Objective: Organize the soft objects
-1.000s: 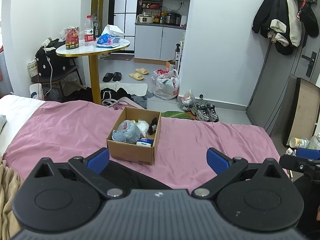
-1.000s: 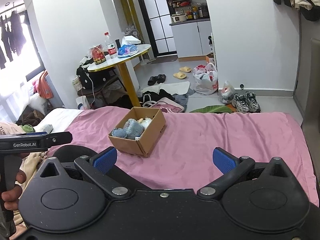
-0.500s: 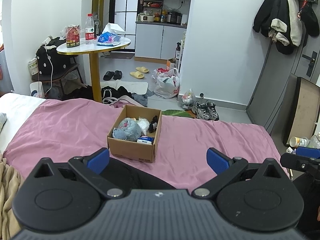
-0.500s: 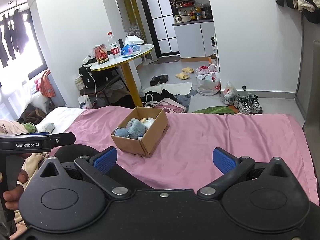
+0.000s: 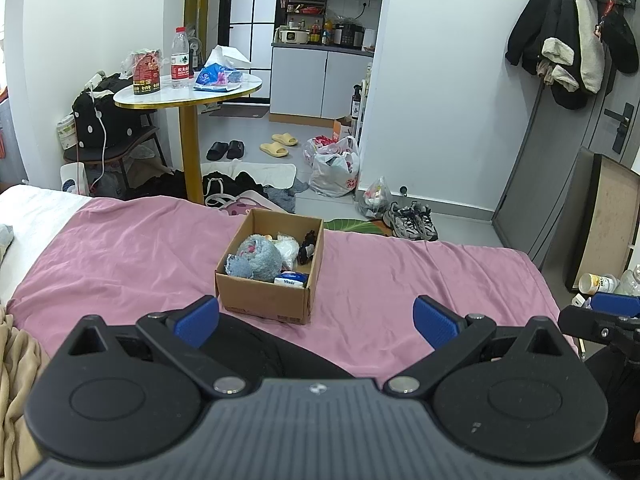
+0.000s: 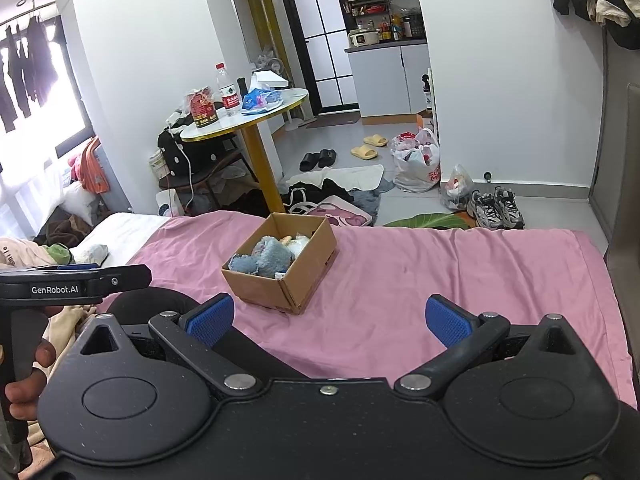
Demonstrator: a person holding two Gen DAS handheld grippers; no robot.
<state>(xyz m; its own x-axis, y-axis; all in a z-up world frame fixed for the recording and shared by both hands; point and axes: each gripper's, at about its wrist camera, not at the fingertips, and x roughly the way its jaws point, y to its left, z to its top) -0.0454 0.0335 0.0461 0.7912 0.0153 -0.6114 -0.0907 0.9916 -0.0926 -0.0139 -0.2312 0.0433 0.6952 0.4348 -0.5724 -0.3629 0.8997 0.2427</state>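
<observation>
From the left wrist, the left tongs (image 5: 316, 316) gape wide with nothing between them, hovering over the pink bedspread (image 5: 400, 272). Just ahead sits the cardboard box (image 5: 264, 300), holding a blue fluffy bundle (image 5: 260, 258) and smaller bits (one possibly a tissue pack). From the right wrist, the right tongs (image 6: 327, 320) are equally spread and empty, the box (image 6: 296, 284) ahead, slightly left. A hand (image 6: 28, 376) grips the other handle.
</observation>
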